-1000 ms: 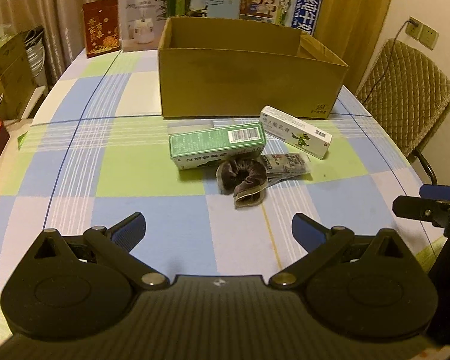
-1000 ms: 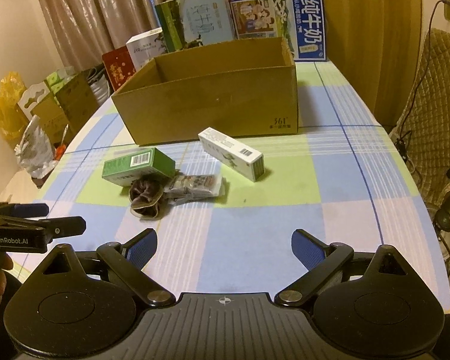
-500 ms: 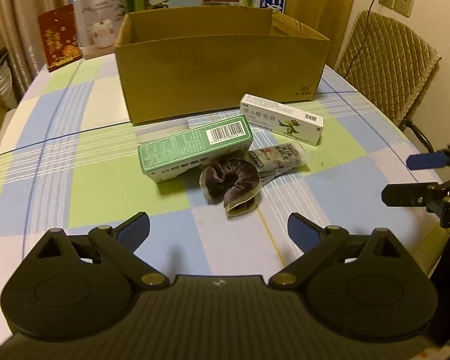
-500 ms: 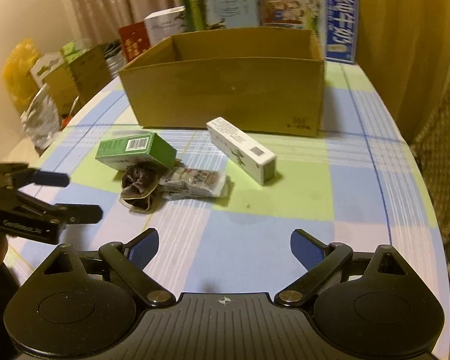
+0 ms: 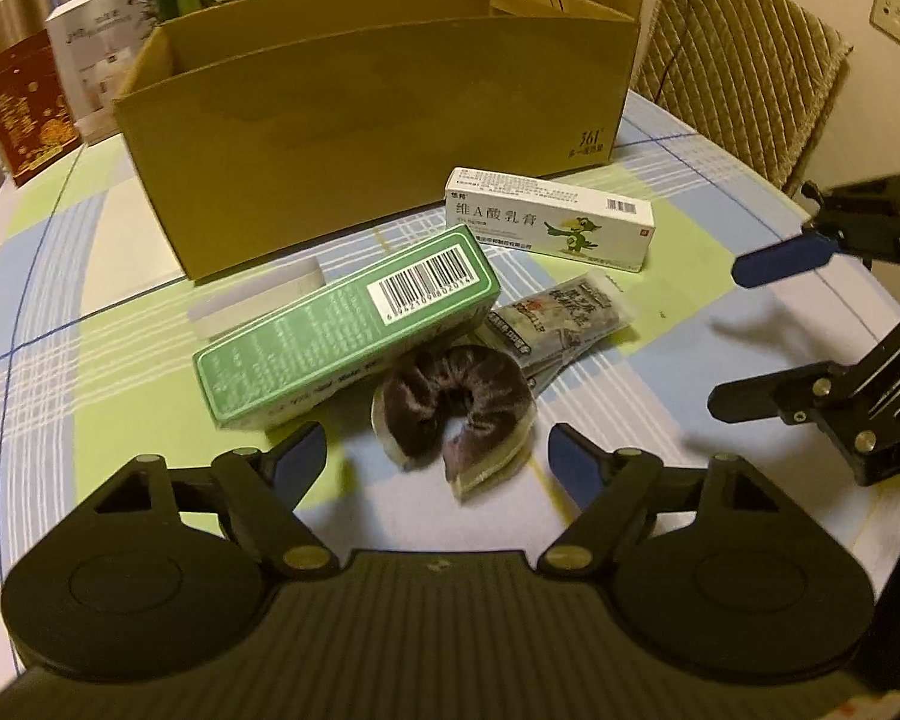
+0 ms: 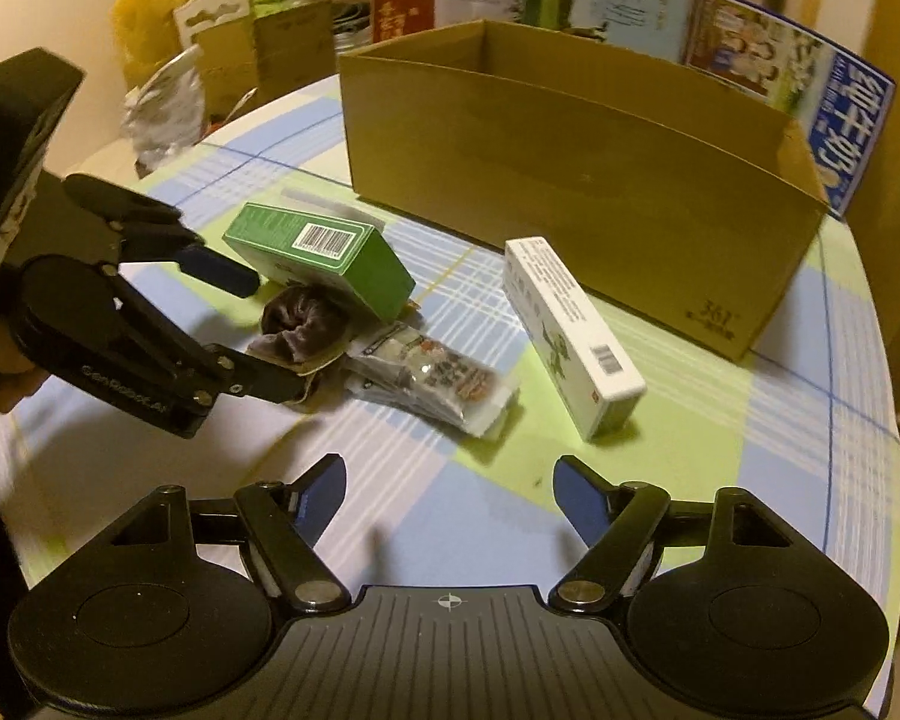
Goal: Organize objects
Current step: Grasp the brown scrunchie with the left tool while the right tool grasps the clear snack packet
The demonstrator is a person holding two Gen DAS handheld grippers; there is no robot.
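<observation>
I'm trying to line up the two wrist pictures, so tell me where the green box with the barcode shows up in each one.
Left wrist: the green cardboard box with the barcode lies left of centre, just above the open left claw.
Right wrist: the same box lies upper left of centre, beside the left claw.
Shared landmark: the open brown cardboard carton stands behind it in both.

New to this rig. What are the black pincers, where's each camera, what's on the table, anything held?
No robot arm: a person holds one two-finger gripper per hand, each with a fisheye camera looking along its fingers. The left gripper and the right gripper are both open and hold nothing.

On the checked tablecloth lie a green box, a white box, a brown scrunchie and a clear packet, all in front of an open cardboard box.
</observation>
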